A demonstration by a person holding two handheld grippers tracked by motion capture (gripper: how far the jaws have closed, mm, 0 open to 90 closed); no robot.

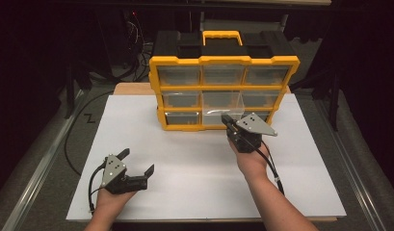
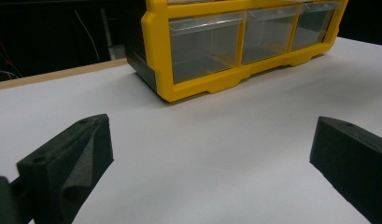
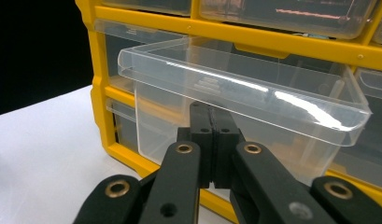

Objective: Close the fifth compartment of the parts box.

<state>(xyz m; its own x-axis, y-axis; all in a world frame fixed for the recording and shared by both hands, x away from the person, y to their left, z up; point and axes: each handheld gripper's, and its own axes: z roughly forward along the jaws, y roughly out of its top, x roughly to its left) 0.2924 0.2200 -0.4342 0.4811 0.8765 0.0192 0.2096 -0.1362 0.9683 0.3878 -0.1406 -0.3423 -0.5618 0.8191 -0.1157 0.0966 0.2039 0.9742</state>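
— While the right tongs stand pinched shut under the lip of the clear plastic drawer, pulled partway out of the middle bottom slot, what might fail?

— Tongs slipping, I'd judge; a jerk could drag the yellow nine-drawer organiser across the white tabletop.

— Counts?

— Nine drawers, one organiser, two tongs; the left tongs gape wide, empty.

White table, wooden board, dark room, cables
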